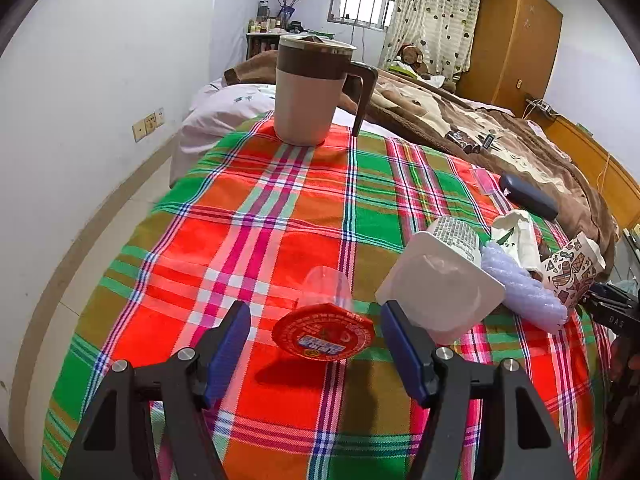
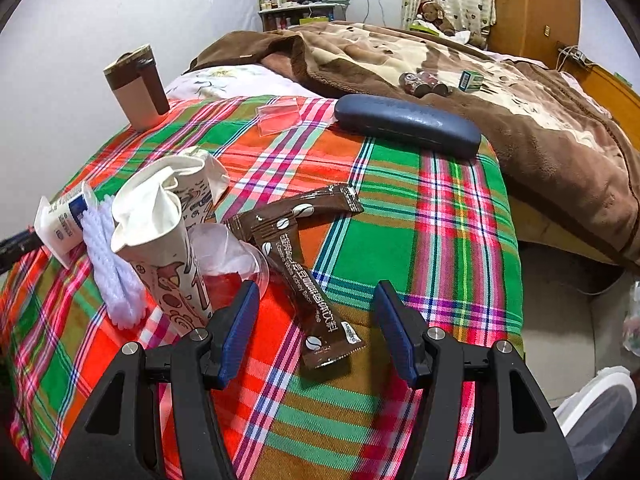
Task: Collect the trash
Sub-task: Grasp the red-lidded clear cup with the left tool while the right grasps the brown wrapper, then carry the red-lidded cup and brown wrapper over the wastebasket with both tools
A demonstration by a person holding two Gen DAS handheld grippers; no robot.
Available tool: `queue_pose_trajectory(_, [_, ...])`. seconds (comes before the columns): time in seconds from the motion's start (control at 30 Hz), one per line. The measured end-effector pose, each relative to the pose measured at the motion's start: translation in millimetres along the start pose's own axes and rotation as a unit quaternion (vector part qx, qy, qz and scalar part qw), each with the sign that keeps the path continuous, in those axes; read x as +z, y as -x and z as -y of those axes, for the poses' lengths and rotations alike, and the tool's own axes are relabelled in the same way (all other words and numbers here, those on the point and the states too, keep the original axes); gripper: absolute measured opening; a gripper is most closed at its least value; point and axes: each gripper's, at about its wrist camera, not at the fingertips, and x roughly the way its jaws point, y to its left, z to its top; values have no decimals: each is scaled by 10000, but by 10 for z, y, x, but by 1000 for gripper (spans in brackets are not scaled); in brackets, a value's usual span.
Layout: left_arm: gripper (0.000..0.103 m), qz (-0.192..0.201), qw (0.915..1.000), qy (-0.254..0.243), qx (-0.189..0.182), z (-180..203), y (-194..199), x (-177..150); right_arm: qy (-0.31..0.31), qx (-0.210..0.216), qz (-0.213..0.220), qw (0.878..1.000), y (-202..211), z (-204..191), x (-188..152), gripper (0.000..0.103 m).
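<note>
The left gripper (image 1: pixel 316 344) hangs low over the plaid tablecloth (image 1: pixel 248 240), its blue pads apart and empty, with a small clear jelly cup (image 1: pixel 325 322) lying on its side between and just beyond them, red foil lid facing the camera. The gap looks only a little wider than the lid. Just right of that cup a white plastic tub (image 1: pixel 440 294) lies tipped, touching a ridged lilac roll (image 1: pixel 520 292) and crushed paper cups (image 1: pixel 572 270).

The right gripper (image 2: pixel 316 328) is likewise spread wide with nothing clamped; a brown coffee sachet (image 2: pixel 316 304) lies flat on the cloth between its fingers, a second sachet (image 2: pixel 296 212) crossing it further off. A crumpled patterned paper cup (image 2: pixel 160 240) and a clear plastic lid (image 2: pixel 232 256) crowd the left pad.

Risks, as I judge them: the jelly cup is round and on its side, so a one-sided touch could roll it away or into the tub. The sachet is thin and flat, so the pads may close over it and pinch tablecloth instead. The right gripper's left finger could shove the paper cup. The lidded mug (image 1: pixel 316 92) and glasses case (image 2: pixel 408 124) stand well apart and are not trash.
</note>
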Motion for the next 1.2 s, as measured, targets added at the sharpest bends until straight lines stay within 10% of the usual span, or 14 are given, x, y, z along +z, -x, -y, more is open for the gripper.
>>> queue_pose_trajectory(0.6, [46, 8, 10000, -30, 62, 24, -42, -21, -104, 185, -32, 9998, -58, 11, 15, 18])
queue_pose_trajectory(1.2, [46, 113, 9999, -50, 50, 71, 117, -91, -263, 288, 61, 9992, 63, 44, -80, 16])
